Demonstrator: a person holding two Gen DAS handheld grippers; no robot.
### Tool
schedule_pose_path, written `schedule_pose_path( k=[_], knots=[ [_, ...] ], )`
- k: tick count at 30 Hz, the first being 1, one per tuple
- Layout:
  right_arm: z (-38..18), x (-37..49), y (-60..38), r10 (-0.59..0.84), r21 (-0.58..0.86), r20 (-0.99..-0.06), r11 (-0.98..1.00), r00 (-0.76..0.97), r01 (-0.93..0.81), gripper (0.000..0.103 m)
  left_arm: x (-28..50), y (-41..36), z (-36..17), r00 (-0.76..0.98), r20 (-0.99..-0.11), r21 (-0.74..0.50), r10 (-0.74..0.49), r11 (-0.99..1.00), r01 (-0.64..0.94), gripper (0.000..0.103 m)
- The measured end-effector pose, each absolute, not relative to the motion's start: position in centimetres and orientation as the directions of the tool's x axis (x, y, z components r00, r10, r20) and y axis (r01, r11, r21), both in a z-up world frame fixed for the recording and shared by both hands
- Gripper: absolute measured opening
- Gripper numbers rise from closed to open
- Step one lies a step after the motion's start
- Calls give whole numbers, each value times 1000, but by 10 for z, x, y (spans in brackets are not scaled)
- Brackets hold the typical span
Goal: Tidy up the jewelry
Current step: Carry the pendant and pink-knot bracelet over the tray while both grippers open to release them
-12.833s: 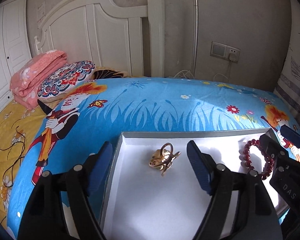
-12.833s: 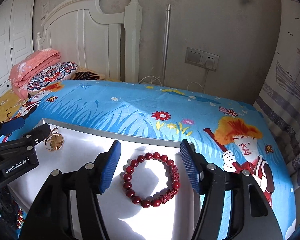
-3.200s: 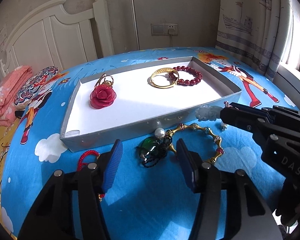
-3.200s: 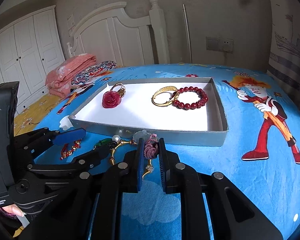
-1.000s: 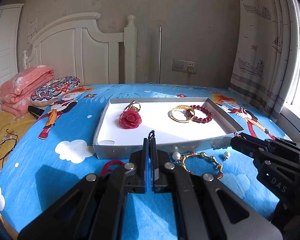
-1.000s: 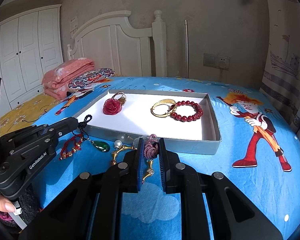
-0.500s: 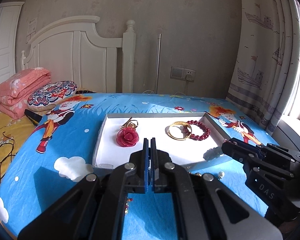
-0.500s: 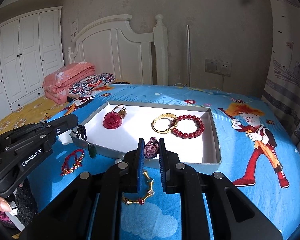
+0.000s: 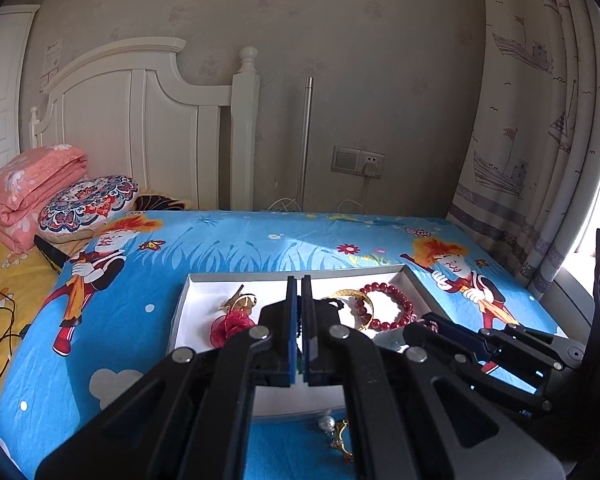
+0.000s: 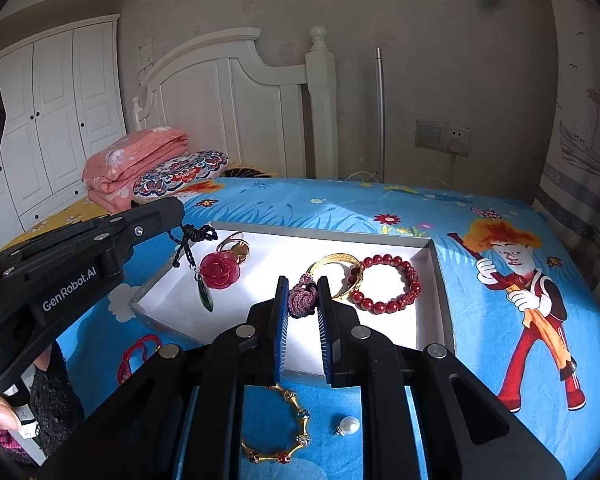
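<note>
A grey box with a white floor (image 10: 380, 248) lies on the blue bedspread and holds a red rose brooch (image 10: 219, 270), a gold ring (image 10: 236, 245), a gold bangle (image 10: 336, 264) and a red bead bracelet (image 10: 392, 284). My left gripper (image 9: 299, 292) is shut on a black cord (image 10: 188, 240); its green pendant (image 10: 206, 298) hangs above the box's left part. My right gripper (image 10: 303, 296) is shut on a purple knotted cord (image 10: 303, 299) above the box's front.
On the bedspread in front of the box lie a gold beaded bangle (image 10: 278, 432), a pearl (image 10: 349, 425) and a red string bracelet (image 10: 138, 354). A pink folded quilt (image 10: 136, 160) and a patterned pillow (image 10: 180, 174) lie by the white headboard (image 10: 228, 108).
Both grippers have moved forward over the box with their loads. The green pendant now hangs inside the box's outline by the rose brooch.
</note>
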State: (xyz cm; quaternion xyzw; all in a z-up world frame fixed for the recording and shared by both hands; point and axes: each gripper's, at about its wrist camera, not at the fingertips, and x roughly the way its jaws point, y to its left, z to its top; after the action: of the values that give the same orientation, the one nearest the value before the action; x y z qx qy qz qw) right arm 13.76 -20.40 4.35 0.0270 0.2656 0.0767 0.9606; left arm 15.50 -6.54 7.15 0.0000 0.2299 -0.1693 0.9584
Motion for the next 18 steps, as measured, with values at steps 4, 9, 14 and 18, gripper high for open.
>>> schedule_pose_path(
  k=[4, 9, 14, 18],
  knots=[
    [42, 156, -207, 156, 100, -518, 988, 841, -121, 15, 174, -75, 68, 829, -461, -70, -317, 944, 322, 2],
    [37, 180, -206, 130, 78, -544, 991, 829, -105, 15, 203, -85, 57, 821, -495, -54, -285, 953, 299, 2],
    [32, 190, -210, 125, 83, -557, 992, 821, -95, 15, 222, -83, 58, 807, -510, -90, -299, 951, 295, 2],
    [28, 188, -211, 129, 87, -558, 991, 819, -97, 15, 222, -77, 70, 815, -483, -106, -319, 946, 308, 2]
  ],
)
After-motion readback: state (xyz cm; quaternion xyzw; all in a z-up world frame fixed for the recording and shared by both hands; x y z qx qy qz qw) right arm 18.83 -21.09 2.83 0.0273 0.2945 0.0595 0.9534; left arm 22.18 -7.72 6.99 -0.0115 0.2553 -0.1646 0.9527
